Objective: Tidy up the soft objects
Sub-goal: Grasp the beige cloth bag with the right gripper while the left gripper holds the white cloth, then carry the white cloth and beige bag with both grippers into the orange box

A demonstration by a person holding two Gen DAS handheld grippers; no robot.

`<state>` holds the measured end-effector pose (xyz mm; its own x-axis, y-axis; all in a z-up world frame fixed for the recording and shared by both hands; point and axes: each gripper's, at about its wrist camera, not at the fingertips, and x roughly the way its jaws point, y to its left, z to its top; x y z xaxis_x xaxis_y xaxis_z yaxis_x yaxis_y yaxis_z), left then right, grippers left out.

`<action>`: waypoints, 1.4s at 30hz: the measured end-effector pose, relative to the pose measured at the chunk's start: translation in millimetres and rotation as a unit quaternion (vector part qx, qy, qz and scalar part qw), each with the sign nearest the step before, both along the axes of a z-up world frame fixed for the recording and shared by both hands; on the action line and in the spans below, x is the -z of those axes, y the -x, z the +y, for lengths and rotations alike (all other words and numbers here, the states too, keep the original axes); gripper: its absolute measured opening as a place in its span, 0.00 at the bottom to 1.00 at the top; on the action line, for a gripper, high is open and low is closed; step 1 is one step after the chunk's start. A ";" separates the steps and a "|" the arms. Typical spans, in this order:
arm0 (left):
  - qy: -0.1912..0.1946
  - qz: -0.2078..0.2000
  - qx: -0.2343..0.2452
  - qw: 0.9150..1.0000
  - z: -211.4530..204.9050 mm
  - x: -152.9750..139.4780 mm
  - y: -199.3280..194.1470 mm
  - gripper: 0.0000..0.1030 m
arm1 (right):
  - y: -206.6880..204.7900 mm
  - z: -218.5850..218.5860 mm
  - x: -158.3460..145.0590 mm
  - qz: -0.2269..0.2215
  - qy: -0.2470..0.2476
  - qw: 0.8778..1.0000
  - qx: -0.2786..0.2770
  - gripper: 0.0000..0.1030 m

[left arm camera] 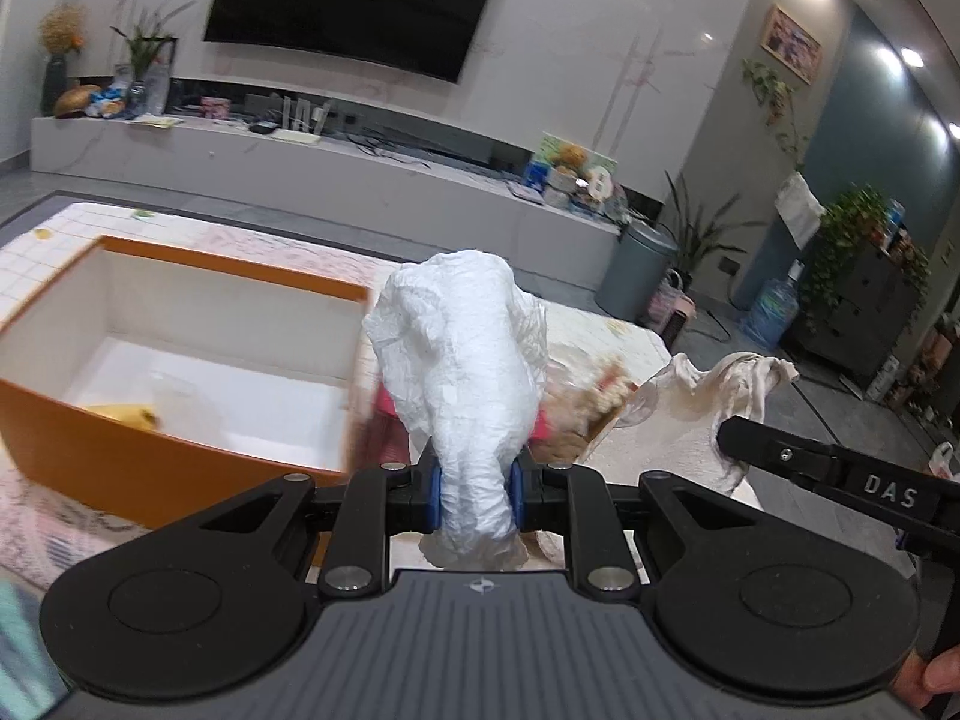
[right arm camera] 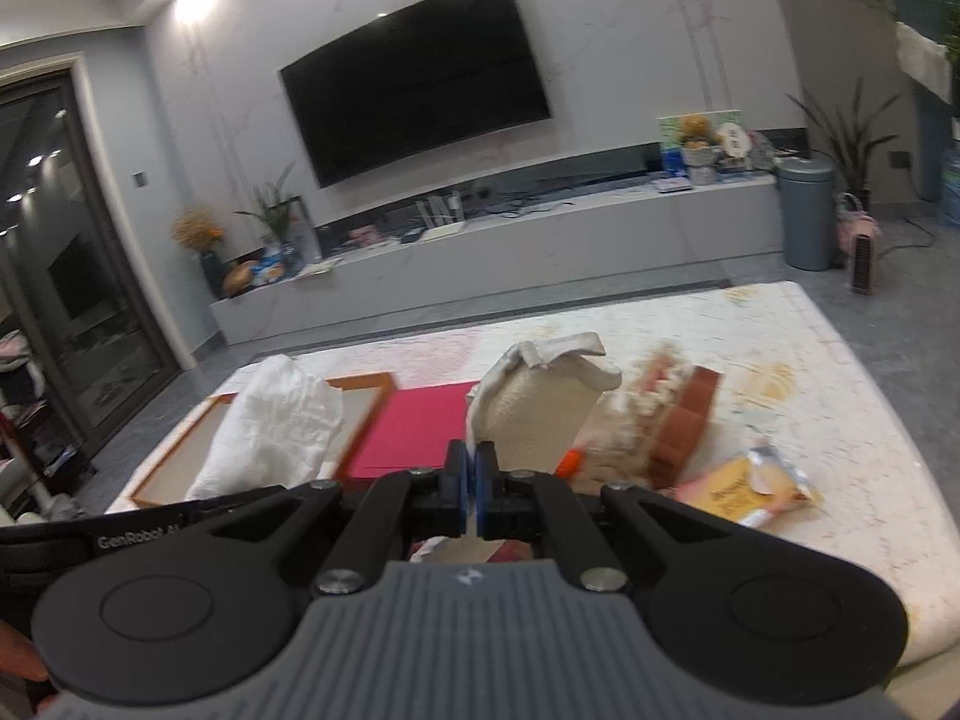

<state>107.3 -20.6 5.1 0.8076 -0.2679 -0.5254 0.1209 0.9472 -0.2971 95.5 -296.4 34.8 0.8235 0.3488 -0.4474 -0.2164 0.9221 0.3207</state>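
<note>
My left gripper is shut on a crumpled white plastic bag, which sticks up above the jaws. In the right wrist view the same bag hangs at the left. My right gripper is shut on a cream cloth, a thin edge pinched between its blue pads; in the left wrist view that cloth hangs at the right. An orange box with a white inside stands open to the left of the bag, with a yellow thing on its floor.
A pink-red sheet lies beside the orange box. A brown box with fluffy stuff and a yellow packet lie on the patterned mat. A long TV bench and a grey bin stand behind.
</note>
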 end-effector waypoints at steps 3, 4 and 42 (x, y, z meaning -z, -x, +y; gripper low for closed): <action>0.001 -0.008 -0.019 1.000 19.4 -3.4 3.3 0.22 | -1.2 18.0 -6.9 -0.007 -0.002 1.000 -0.021 0.00; 0.000 -0.010 -0.026 1.000 26.2 -4.5 3.1 0.22 | -2.5 24.2 -9.7 -0.010 -0.001 1.000 -0.029 0.00; 0.045 0.198 0.007 0.979 144.6 73.7 -177.5 0.22 | -202.7 222.6 46.6 0.101 0.205 0.955 -0.190 0.00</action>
<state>284.8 124.0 -68.6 0.5412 -0.3370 -0.7704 -0.0086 0.9139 -0.4058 298.2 -73.8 -11.8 0.5546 0.3673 -0.7466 -0.5330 0.8459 0.0202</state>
